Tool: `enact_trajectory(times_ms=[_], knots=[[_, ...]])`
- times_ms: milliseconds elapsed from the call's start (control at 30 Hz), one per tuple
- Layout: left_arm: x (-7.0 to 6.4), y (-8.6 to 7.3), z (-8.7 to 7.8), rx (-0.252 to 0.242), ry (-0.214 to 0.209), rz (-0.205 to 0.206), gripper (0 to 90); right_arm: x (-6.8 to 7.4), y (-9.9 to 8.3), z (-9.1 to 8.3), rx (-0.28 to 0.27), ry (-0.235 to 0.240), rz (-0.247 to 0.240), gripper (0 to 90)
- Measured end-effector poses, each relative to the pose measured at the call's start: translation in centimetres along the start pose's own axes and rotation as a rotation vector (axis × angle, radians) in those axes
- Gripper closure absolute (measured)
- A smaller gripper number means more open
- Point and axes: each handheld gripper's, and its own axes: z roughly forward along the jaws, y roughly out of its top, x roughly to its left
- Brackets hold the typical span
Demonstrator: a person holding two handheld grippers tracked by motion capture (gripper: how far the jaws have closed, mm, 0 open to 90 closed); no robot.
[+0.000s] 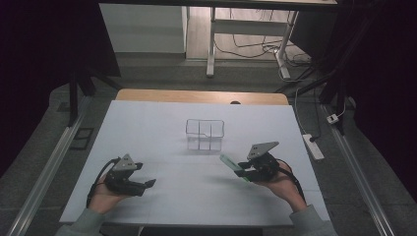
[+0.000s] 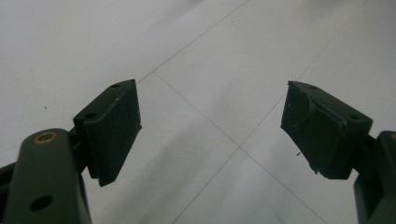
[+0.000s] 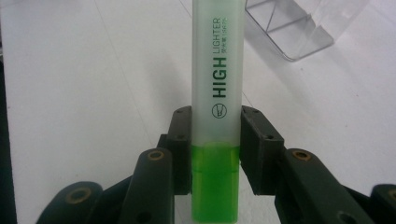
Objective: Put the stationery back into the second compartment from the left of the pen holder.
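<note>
Green highlighter is clamped between the jaws of the right gripper, raised above the white table and pointing toward the clear organizer. Left gripper is spread wide, holding nothing, over the table's near-left area.

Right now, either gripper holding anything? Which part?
The right gripper is shut on a green highlighter, jaws clamped near the green end, where the frosted barrel meets it. The left gripper is open, holding nothing.
</note>
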Motion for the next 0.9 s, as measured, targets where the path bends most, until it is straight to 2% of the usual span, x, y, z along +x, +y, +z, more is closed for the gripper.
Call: enact_trajectory(times_ms=[233, 533, 900], knots=[[-0.3, 0.4, 0.0, -0.012, 0.001, 0.012, 20.3, 0.4, 0.4, 0.6, 0.002, 0.014, -0.008, 66.5], [-1.0, 1.4, 0.4, -0.012, -0.005, 0.048, 20.8, 1.0, 1.3, 1.5, 0.012, 0.031, -0.038, 66.5], [-2.0, 2.6, 1.0, -0.009, -0.016, 0.091, 21.2, 1.7, 2.6, 3.4, 0.037, 0.062, -0.078, 66.4]])
